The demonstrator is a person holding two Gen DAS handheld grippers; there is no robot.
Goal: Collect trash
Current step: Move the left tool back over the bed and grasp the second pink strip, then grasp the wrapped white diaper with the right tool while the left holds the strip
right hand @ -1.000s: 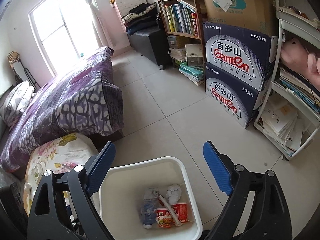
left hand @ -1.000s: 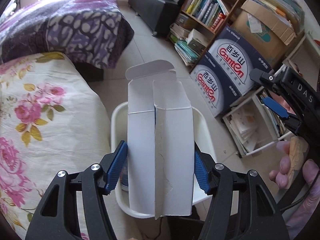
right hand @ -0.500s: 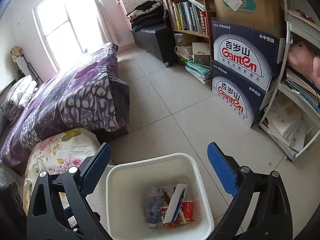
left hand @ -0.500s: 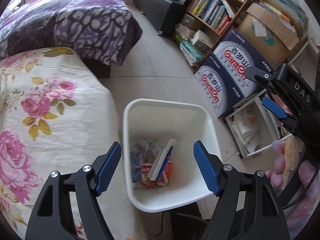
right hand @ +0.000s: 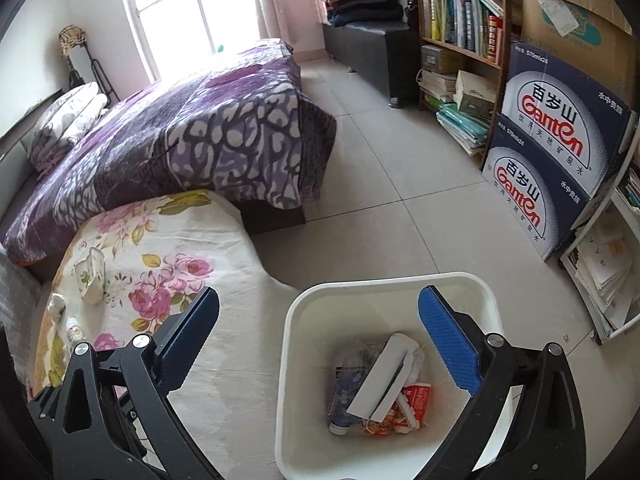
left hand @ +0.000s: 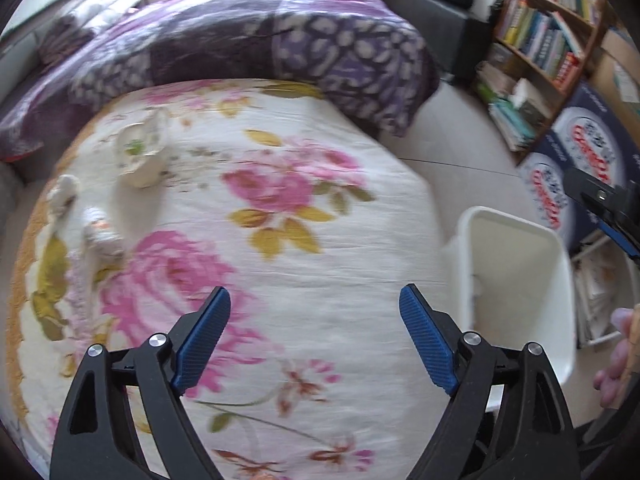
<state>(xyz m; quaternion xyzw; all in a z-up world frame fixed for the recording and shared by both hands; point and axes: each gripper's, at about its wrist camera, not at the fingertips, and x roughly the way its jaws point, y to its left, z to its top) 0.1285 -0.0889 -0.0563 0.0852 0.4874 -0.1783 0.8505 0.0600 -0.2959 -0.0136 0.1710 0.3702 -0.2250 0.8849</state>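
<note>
The left gripper [left hand: 314, 336] gapes over the floral bedspread [left hand: 280, 240], its jaws having just been opening, nothing between them; the right gripper [right hand: 318, 342] likewise, above the white bin [right hand: 294, 360]. The white carton [right hand: 382, 384] it gripped a second ago now lies in the bin on a bottle and red wrappers (crumpled scraps [left hand: 140, 152] remain on the bed). Stacked boxes [right hand: 556, 152] read "Ganten"
</note>
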